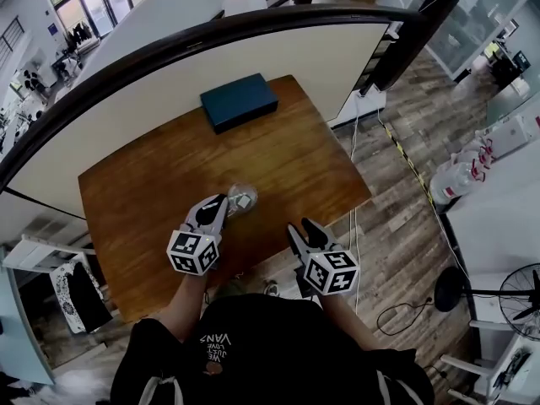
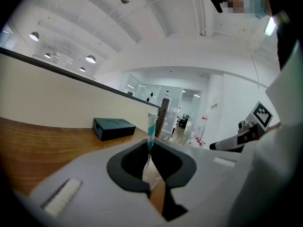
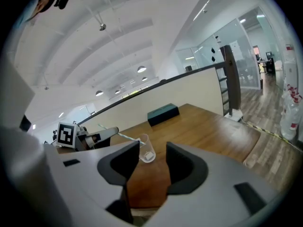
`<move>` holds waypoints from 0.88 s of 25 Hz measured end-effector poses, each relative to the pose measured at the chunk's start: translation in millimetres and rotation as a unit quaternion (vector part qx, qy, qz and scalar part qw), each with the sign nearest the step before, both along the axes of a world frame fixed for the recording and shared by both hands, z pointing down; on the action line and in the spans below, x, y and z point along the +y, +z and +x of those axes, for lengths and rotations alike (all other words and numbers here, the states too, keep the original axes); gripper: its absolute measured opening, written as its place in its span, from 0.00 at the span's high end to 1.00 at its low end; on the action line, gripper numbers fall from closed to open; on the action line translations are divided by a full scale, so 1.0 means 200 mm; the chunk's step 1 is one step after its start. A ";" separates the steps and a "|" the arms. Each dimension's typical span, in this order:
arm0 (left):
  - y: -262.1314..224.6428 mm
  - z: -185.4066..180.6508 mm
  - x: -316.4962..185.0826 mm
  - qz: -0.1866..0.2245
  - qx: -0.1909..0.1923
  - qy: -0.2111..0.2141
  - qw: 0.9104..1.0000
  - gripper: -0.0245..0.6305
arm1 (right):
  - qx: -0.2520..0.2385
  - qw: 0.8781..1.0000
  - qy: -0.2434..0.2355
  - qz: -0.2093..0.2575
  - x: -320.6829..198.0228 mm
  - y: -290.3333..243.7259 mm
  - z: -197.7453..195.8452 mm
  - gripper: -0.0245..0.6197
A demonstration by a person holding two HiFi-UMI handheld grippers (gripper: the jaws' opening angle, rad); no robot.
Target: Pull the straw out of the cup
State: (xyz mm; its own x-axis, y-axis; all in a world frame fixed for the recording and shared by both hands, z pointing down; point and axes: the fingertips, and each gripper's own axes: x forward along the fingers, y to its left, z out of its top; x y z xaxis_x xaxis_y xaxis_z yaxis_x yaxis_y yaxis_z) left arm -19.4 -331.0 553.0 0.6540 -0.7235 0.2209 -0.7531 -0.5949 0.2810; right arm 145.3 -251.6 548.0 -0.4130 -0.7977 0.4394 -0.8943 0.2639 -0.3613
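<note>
My left tongs (image 2: 150, 149) are pinched almost shut on the striped straw (image 2: 151, 124), holding it partway along. Its lower end reaches into the clear cup (image 3: 146, 150) on the surface (image 1: 287, 159). My right tongs (image 1: 302, 226) hang open and empty, near the cup. The straw looks like light, crushable paper and the cup looks tippy, so I'd grip softly and draw along the straw's own line

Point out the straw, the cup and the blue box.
straw (image 2: 151, 129): left gripper view, striped upper shaft.
cup (image 3: 146, 148): right gripper view, clear side wall.
blue box (image 1: 239, 101): head view, top face.
</note>
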 end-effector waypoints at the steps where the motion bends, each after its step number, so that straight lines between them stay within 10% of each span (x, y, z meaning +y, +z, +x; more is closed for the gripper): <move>1: -0.02 0.00 0.01 0.004 0.002 -0.003 1.000 0.92 | -0.001 1.000 -0.001 0.002 0.01 0.00 0.00 0.73; 22: -0.32 -0.06 0.27 0.056 0.002 -0.049 0.997 0.92 | -0.007 0.999 -0.027 0.045 0.13 -0.12 0.07 0.73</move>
State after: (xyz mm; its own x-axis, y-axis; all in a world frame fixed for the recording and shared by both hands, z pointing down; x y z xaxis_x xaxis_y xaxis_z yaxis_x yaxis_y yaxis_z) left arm -31.0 -277.0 488.5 0.5801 -0.8036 0.1328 -0.8077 -0.5466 0.2209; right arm 159.9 -225.8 523.6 -0.4625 -0.8102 0.3601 -0.8726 0.3440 -0.3468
